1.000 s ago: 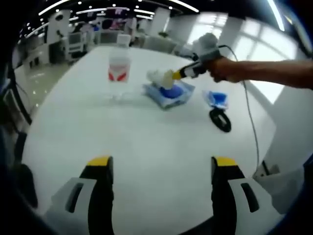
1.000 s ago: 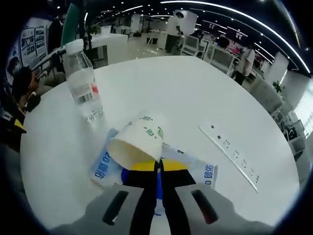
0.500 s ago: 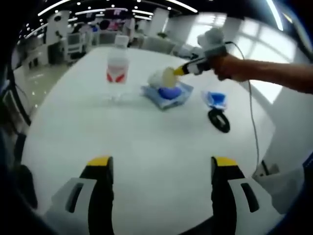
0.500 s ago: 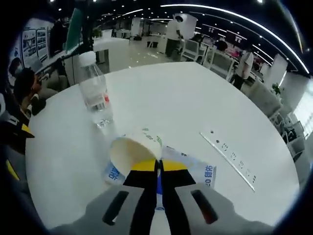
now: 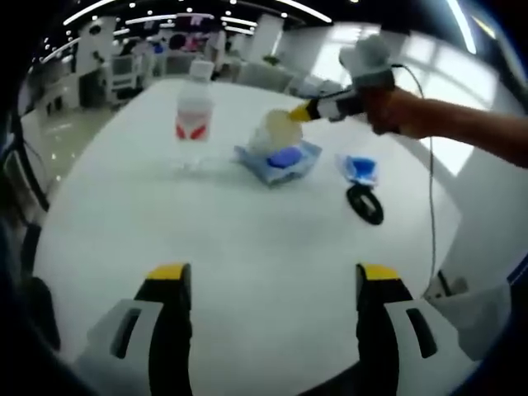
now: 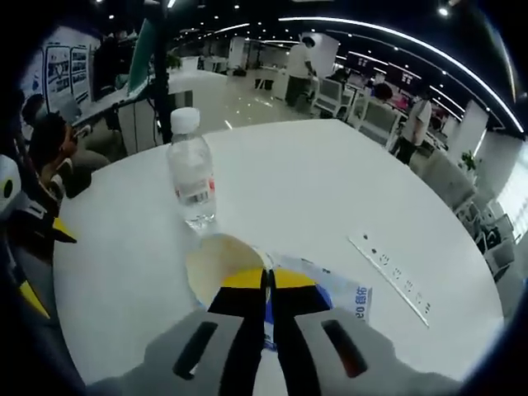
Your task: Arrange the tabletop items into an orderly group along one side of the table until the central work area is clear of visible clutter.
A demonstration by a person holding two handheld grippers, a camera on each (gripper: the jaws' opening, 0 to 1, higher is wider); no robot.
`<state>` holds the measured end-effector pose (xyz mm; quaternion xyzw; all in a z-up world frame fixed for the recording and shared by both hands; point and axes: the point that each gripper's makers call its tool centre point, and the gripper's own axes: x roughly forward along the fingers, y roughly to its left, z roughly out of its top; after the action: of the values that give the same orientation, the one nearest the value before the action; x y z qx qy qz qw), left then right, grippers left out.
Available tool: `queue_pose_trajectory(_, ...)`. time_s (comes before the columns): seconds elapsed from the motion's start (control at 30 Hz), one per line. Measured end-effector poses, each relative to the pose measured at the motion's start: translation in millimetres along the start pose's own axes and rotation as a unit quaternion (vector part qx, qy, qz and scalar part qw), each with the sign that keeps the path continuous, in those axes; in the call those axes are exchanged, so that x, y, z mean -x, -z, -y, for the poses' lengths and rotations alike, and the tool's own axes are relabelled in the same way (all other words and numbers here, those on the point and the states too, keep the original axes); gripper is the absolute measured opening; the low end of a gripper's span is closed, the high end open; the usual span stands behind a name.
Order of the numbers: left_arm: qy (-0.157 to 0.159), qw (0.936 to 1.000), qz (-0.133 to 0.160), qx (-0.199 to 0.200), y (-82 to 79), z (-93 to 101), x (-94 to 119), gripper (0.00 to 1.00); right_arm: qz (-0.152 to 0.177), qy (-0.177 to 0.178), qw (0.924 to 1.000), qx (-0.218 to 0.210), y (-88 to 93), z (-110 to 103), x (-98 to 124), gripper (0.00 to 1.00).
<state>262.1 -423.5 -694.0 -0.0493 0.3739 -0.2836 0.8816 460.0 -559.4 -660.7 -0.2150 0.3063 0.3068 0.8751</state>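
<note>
My right gripper [image 6: 266, 285] pinches the paper cup [image 6: 216, 266] at lower centre, above the blue packet [image 5: 280, 160]; my left gripper [image 5: 272, 289] hangs spread. Bottle [image 6: 192, 177], packet and probably a tape roll [image 5: 365, 203] remain mid-table, ungrouped.

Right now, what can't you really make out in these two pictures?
- Small blue item beside the black ring, left gripper view: too blurred to identify.
- Blue-and-white packet, right gripper view: mostly hidden behind the right gripper and white paper cup.
- Clear plastic bottle label text: too small.
</note>
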Motion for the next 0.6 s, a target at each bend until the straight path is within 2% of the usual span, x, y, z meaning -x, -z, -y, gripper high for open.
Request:
queue_pose_trajectory(0.27,0.006,1.0,0.005,0.002,-2.1,1.5,0.7,0.79,0.003,-0.01,0.9999,0.004,-15.2,-31.7,17.9,0.0)
queue_pose_trajectory(0.6,0.013,0.9997,0.015,0.012,-6.5,2.8,2.7,0.79,0.002,-0.033,0.9994,0.007,-27.8,-68.7,22.2,0.0)
